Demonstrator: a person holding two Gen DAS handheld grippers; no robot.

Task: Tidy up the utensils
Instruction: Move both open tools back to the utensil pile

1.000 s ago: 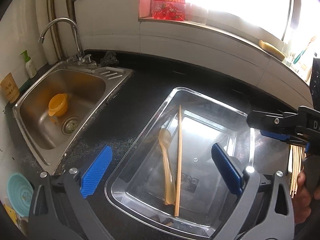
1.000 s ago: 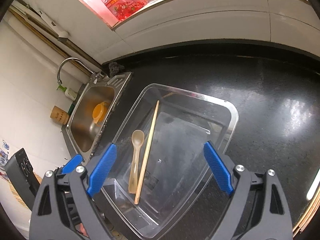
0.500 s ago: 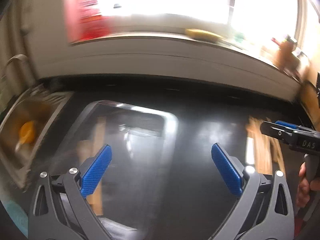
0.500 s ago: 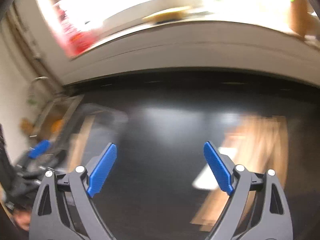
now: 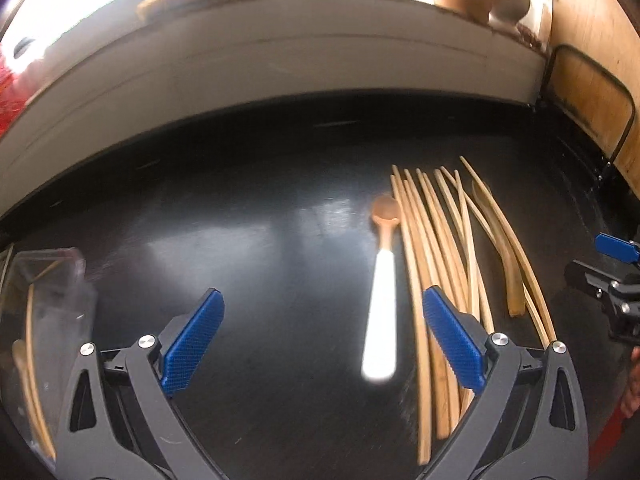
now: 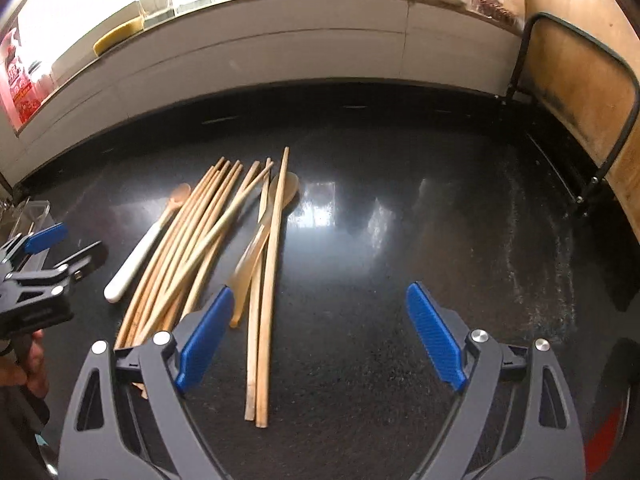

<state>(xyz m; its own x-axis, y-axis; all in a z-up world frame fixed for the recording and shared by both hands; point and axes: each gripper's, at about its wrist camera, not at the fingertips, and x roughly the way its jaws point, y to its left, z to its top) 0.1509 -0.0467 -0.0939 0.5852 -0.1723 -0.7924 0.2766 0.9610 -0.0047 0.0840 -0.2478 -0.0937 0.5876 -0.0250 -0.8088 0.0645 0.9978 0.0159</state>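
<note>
Two spoons lie loose on the black bench (image 6: 400, 240): a white-handled spoon (image 6: 136, 256) and a pale wooden spoon (image 6: 276, 208), with a bundle of chopsticks (image 6: 188, 248) between them, too overlapped to count surely. Both grippers are spread wide and grasp nothing. The left gripper (image 5: 322, 340) hovers with the white-handled spoon just ahead between its fingers and chopsticks under its right finger. The right gripper (image 6: 320, 340) has the chopsticks ahead to its left. A clear tray (image 5: 48, 280) holding one spoon and one chopstick sits far left of the left gripper.
</note>
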